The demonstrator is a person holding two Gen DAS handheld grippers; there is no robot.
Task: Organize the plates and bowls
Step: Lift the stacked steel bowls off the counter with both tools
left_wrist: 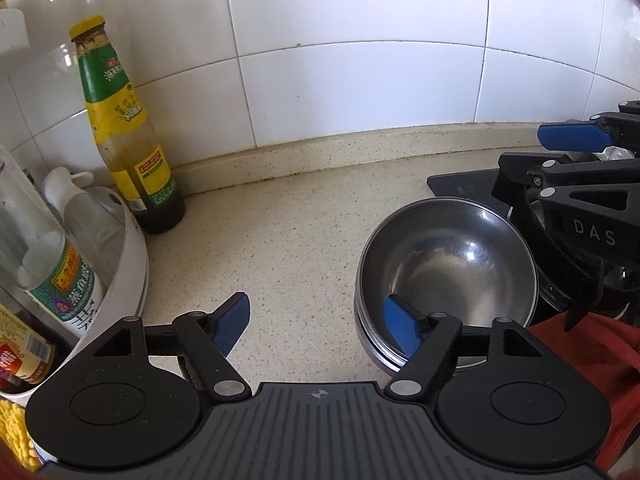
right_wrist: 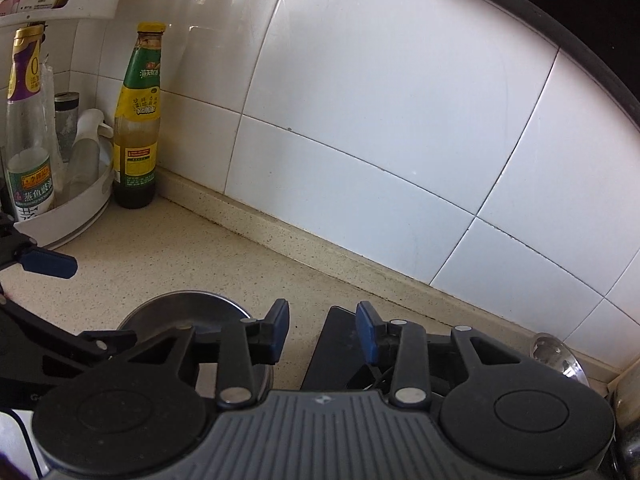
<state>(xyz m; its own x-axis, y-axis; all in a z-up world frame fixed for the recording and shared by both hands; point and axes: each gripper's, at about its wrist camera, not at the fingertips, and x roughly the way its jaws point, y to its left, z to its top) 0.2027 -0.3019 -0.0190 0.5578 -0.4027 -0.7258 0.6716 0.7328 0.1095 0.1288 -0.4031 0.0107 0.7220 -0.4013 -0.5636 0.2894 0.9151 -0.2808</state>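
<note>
inside bowl [left_wrist: 444, 264], one left fingers [left_wrist: 400, 330]

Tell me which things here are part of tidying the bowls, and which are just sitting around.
Job: stacked steel bowls; left gripper, open; right gripper, open.

Bystanders: green-labelled sauce bottle; white corner rack of bottles; black stove top; tiled wall.
</note>
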